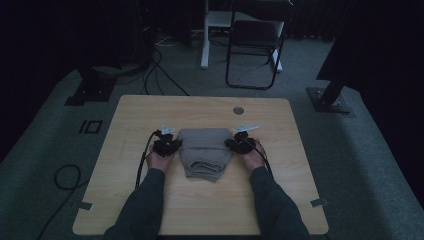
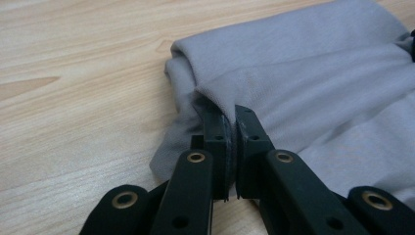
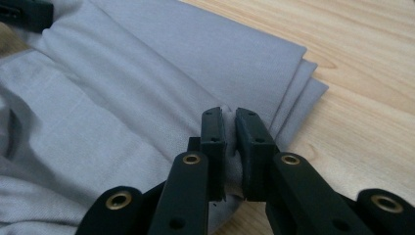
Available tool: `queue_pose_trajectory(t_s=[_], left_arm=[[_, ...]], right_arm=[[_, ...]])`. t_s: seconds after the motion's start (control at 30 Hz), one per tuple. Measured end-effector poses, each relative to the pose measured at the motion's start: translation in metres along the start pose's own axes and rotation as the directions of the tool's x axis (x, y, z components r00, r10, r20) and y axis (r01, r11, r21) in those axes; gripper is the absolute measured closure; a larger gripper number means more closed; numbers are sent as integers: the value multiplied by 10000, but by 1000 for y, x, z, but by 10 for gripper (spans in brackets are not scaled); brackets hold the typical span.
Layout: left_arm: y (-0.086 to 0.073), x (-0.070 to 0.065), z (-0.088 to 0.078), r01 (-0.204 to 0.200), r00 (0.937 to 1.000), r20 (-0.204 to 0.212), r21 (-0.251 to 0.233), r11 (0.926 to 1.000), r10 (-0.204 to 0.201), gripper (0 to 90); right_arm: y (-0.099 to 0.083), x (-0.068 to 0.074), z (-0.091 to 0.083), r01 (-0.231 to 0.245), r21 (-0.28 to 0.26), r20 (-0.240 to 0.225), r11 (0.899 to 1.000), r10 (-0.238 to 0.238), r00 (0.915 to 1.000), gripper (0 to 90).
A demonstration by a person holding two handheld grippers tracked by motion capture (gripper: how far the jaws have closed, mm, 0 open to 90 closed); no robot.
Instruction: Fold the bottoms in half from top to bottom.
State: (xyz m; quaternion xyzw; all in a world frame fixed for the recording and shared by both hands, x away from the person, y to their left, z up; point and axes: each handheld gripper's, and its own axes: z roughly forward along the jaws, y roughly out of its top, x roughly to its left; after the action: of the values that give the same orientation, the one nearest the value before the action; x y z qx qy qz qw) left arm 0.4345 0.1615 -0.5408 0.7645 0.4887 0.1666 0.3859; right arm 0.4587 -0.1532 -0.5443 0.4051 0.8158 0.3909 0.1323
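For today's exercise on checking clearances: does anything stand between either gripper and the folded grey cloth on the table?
Nothing visible does. The left gripper is already shut on a fold at one side of the grey cloth, and the right gripper is shut on a fold at the opposite side. The wooden table around the cloth looks bare.

A light wooden table with rounded corners (image 1: 150,210) stands on a grey carpeted floor (image 1: 45,150). A folded grey cloth (image 1: 205,150) lies directly on the tabletop near its centre, its thicker rolled edge toward six o'clock. A small round grey grommet (image 1: 238,110) sits in the top toward one o'clock. The wood grain runs lengthwise.
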Motion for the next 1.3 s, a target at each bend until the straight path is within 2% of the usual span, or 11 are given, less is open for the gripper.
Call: queue_pose_trajectory(t_s=[0.1, 0.27, 0.53, 0.63, 0.73, 0.8, 0.9, 1.1, 1.2, 1.27, 1.3], left_arm=[[4, -2, -13, -156, 9998, 128, -393, 9991, 161, 857], [13, -6, -42, -423, 9983, 339, -1189, 9920, 467, 858], [21, -19, -90, -905, 9913, 712, -2392, 9668, 1104, 858], [17, -24, -104, -1100, 9870, 845, -2636, 9584, 1365, 858], [10, -28, -112, -1264, 9834, 932, -2660, 9556, 1560, 858], [3, -30, -114, -1348, 9814, 978, -2609, 9559, 1651, 856], [-12, -30, -115, -1353, 9798, 1118, -2402, 9613, 1658, 851], [-49, -25, -110, -934, 9740, 1852, -1968, 9760, 1305, 809], [-55, -19, -110, -692, 9688, 2216, -1888, 9796, 1112, 703], [-51, -17, -112, -524, 9700, 2215, -2119, 9759, 1002, 665], [-47, -17, -113, -588, 9698, 2184, -2207, 9736, 1081, 650]], right_arm=[[4, 3, -10, 155, -360, -3, 9992, -156, 9999, 835], [12, 13, -37, 875, -979, 100, 9913, -870, 9962, 835], [21, 26, -84, 1432, -2168, 54, 9657, -1454, 9894, 837], [18, 32, -99, 1565, -2491, -44, 9557, -1627, 9867, 837], [13, 37, -108, 1728, -2619, -92, 9495, -1815, 9833, 837], [8, 39, -112, 1713, -2693, -235, 9477, -1843, 9826, 836], [-3, 46, -112, 1720, -2573, -496, 9509, -1907, 9804, 834], [-33, 55, -103, 1759, -1978, -1004, 9643, -1984, 9750, 817], [-42, 53, -102, 1742, -1796, -1441, 9682, -2010, 9689, 691], [-42, 49, -103, 1341, -2059, -1629, 9693, -1691, 9720, 609], [-41, 46, -104, 1085, -2224, -1694, 9689, -1480, 9744, 586]])
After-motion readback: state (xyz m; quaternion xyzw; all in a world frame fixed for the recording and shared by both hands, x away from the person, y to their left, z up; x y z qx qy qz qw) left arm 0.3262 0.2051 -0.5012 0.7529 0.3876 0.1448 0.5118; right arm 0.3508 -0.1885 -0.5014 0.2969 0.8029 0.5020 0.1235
